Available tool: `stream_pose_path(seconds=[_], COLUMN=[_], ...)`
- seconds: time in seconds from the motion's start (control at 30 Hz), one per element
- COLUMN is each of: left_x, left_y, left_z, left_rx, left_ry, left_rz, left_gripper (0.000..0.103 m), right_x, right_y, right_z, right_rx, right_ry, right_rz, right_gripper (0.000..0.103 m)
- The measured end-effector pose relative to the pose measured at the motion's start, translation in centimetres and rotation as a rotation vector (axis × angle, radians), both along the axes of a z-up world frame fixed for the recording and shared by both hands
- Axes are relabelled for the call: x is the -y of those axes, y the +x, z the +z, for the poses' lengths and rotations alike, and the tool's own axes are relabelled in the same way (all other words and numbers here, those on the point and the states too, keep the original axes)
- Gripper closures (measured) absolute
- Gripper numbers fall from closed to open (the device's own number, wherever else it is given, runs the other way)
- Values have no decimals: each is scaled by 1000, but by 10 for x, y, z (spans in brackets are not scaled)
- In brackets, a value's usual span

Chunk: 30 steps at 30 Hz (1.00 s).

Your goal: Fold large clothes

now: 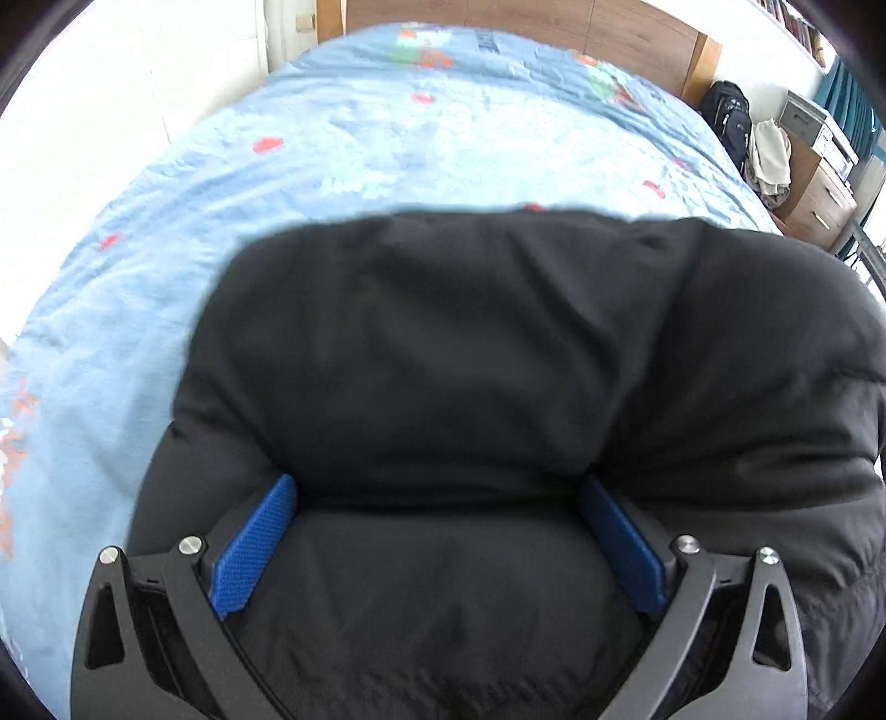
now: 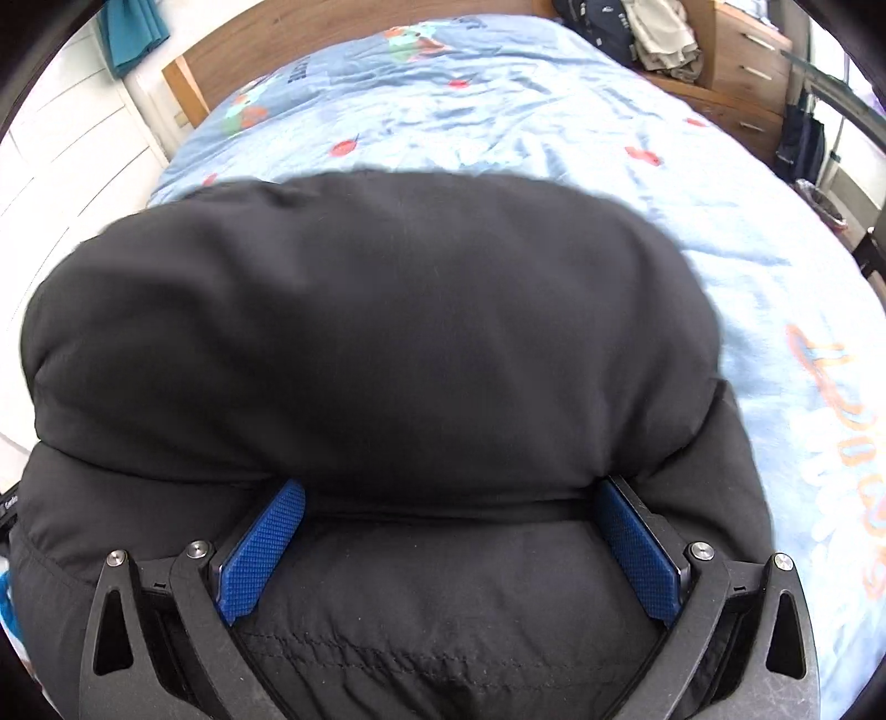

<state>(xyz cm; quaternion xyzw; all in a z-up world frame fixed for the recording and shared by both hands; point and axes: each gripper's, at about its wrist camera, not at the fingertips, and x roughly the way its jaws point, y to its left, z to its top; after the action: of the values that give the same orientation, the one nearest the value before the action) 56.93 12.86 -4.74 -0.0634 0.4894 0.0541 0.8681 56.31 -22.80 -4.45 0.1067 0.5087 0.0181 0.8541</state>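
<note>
A black padded jacket (image 1: 443,332) lies bunched on a light blue printed bed cover (image 1: 360,138). A thick fold of it bulges over the fingertips of my left gripper (image 1: 438,487), whose blue pads (image 1: 249,548) stand wide apart with jacket fabric filling the gap. In the right wrist view the same jacket (image 2: 360,332) rolls up in a puffy fold in front of my right gripper (image 2: 451,490). Its blue pads (image 2: 642,554) are also spread wide, with the fabric and a stitched seam lying between them. The bed cover (image 2: 554,111) stretches beyond.
A wooden headboard (image 1: 554,22) closes the far end of the bed. A dark backpack (image 1: 728,116), pale clothes and a wooden chest of drawers (image 1: 819,194) stand at the right side. A white panelled wall (image 2: 66,155) is on the left.
</note>
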Motion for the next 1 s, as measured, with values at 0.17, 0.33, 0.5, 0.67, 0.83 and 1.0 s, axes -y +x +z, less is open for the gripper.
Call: stream_pose_path(seconds=[0.17,0.33,0.5,0.67,0.83,1.0], left_x=[4,11,15,20,23,23], left_y=[-46,-92,-107,-111,-112,-114], left_z=[33,40,28,15,9,6], left_rx=[76,124,153,178,198,206], left_ry=[17,26,69,100,109,115], left_rz=[-1,-7,-14,-32,-38,-38], left_gripper=[0,0,0,0,0,0], right_x=[2,-4,-6,13,27,24], right_y=[-40,-90,-113,-106,-100,-102], right_z=[33,47,32,12,-3,-7], right_rx=[80,131,140,124,117,123], right_ry=[7,-8,-33,-6,55,36], right_rz=[26,73,69,42,2,3], right_gripper=[1,1,1,1,1,1])
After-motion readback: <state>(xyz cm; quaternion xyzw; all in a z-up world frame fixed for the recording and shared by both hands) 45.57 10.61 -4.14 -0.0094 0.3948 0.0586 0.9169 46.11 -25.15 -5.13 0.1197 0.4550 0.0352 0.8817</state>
